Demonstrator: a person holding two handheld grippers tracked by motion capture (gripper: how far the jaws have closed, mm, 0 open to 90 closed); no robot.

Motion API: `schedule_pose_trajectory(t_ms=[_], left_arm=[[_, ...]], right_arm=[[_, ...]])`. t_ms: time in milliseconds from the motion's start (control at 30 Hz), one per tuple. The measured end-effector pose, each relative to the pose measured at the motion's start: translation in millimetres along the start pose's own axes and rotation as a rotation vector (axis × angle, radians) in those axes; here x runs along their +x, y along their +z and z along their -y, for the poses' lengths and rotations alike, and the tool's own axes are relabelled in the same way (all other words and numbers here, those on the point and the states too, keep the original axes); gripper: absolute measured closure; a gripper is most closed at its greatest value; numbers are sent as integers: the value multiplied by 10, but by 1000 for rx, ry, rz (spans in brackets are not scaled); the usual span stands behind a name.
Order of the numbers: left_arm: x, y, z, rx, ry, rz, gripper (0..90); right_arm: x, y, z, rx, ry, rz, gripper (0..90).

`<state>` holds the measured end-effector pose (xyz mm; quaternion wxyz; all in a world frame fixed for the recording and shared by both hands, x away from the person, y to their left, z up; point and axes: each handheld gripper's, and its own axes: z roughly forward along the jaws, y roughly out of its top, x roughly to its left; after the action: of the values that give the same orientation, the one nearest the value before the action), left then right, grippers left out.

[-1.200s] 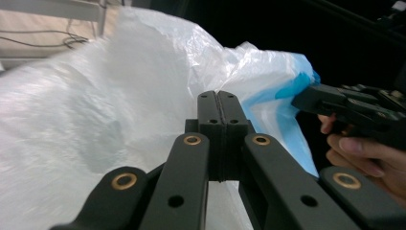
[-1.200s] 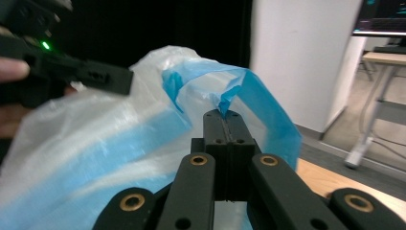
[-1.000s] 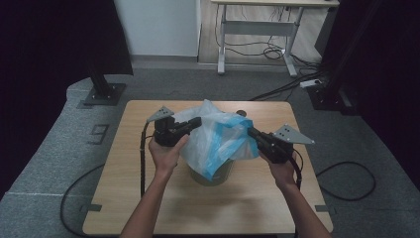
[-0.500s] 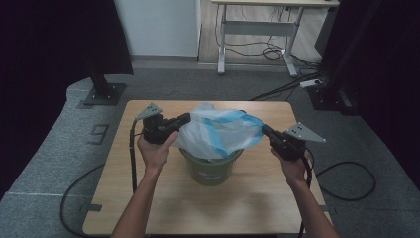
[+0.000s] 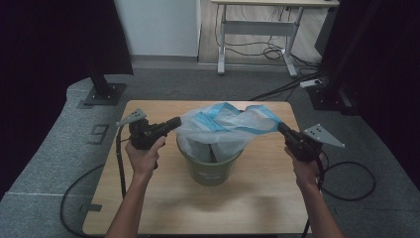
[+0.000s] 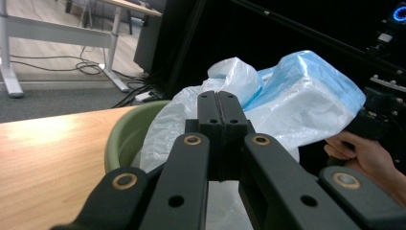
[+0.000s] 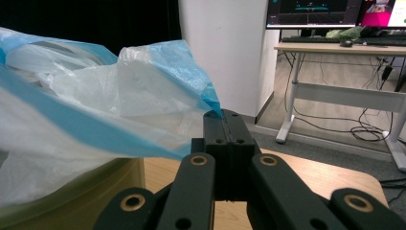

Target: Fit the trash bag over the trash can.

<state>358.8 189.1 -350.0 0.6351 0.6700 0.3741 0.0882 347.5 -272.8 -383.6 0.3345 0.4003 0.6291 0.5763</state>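
Currently the step in hand looks to be lining the bin: a white-and-blue plastic bag (image 5: 225, 126) is stretched open over the green waste bin (image 5: 210, 166), which stands near the middle of the counter (image 5: 148, 198). Left hand-held gripper (image 5: 176, 122): jaws fully closed, pinching the bag rim at the bin's left side; in the left gripper view the bag film (image 6: 287, 105) runs out from betw. the shut jaws. Right hand-held gripper (image 5: 281, 127): jaws likewise fully closed, clamped on the blue-edged rim at the opposite side; the right gripper view shows the blue hem (image 7: 201, 86) entering the jaw tips. Bag body hangs partly inside the bin, mouth spread above the bin rim (image 6: 129, 129), not yet folded over it. Procedure, as judged: 1) keep both grips firm, no re-gripping, since thin film is likely to slip once tension drops; 2) hold the two hand-held grippers level w/ each other and on opp. sides of the bin so the mouth stays centred; 3) spread until the opening is wider than the rim, then lower both sides together and draw the hem down outside the bin wall; 4) avoid pulling hard to one side, as the light bin could tip or slide on the counter, and over-tension may tear the film at the jaw tips.
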Motion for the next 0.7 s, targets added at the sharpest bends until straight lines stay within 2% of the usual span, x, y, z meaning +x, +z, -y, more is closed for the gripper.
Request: schedule_pose_trajectory(t_ms=[133,200,433,633,700], left_arm=[[-8,-70,112,13,4,12,900],[-29,-137,183,24,20,7,900],[-45,-326,417,46,34,6,900],[17,-394,554,74,36,-13,900],[68,-407,610,81,23,-10,900]], right_arm=[[12,-86,79,-1,18,-29,888],[46,-137,150,7,24,-54,887],[203,-325,440,41,39,-154,888],[305,-333,608,83,36,-194,888],[321,-305,730,106,61,-213,888]])
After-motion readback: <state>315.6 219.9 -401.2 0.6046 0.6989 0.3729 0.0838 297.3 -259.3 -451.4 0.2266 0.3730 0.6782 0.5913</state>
